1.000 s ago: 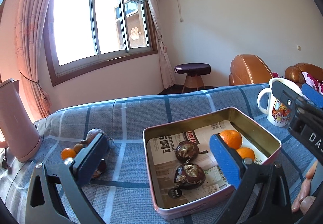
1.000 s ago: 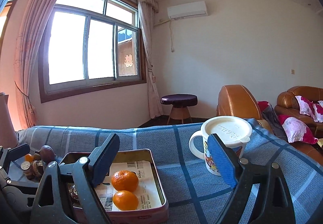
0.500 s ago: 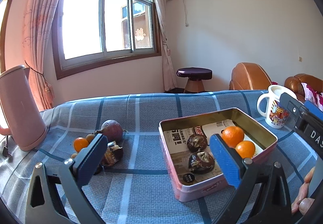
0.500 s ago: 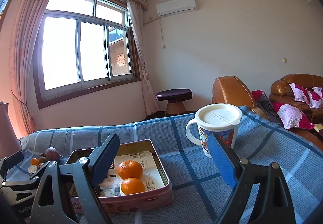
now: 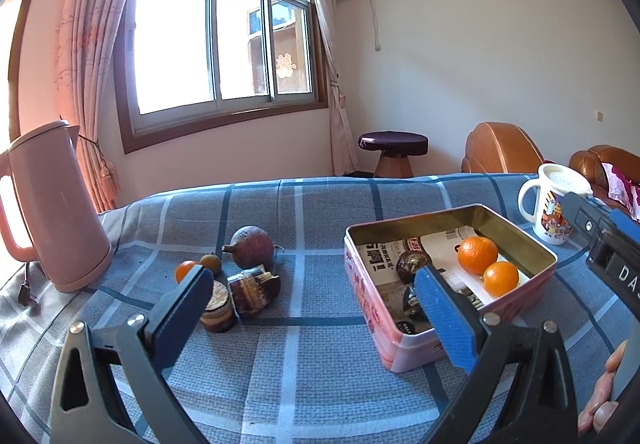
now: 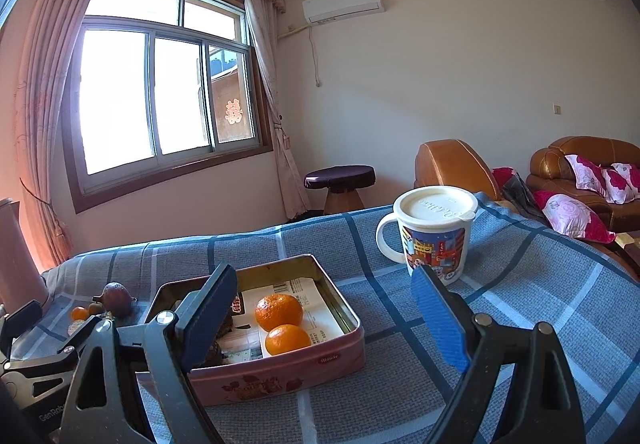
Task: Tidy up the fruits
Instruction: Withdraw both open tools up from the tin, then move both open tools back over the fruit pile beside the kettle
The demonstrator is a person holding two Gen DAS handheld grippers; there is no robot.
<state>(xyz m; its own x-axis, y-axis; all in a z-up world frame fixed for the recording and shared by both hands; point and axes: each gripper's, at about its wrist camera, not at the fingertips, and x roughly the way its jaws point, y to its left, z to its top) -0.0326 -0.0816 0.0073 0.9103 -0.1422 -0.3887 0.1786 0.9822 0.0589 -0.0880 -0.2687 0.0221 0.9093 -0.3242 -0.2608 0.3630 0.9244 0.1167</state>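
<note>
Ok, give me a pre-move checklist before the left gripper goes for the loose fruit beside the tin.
1. Left gripper open and empty: ok.
2. Right gripper open and empty: ok.
3. Loose fruit in view: ok; purple passion fruit and small orange fruit lie on the blue cloth.
4. Room in tin: ok; two oranges and dark fruit leave bare paper.
5. Kettle clear of the pile: ok.
6. Mug lidded, apart from tin: ok.
</note>
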